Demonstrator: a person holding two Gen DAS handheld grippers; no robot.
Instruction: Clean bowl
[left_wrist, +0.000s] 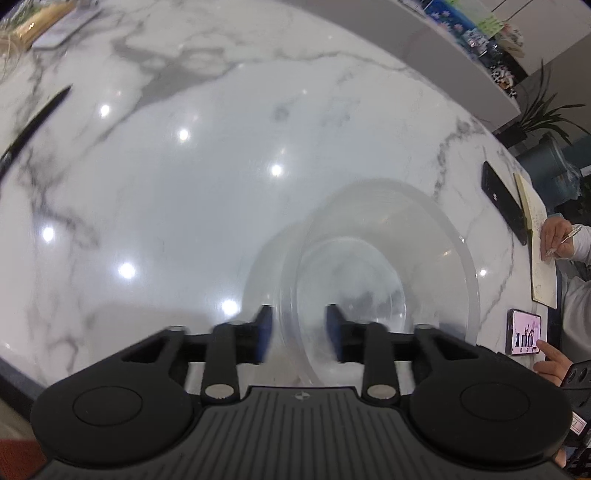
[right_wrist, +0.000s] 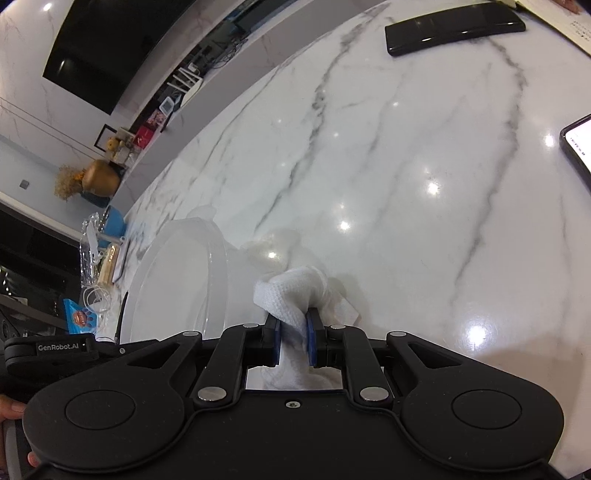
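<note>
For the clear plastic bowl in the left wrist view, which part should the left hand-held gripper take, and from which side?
Probably the near rim of the clear plastic bowl, from the side nearest the left hand-held gripper. The bowl is tipped, mouth toward the camera, and its thin wall already runs between the open fingers, one pad inside and one outside. The right hand-held gripper holds a paper towel.

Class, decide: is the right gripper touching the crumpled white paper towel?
Touching. The right wrist view shows the right gripper with both blue pads pressed against the crumpled white paper towel pinched between them.
</note>
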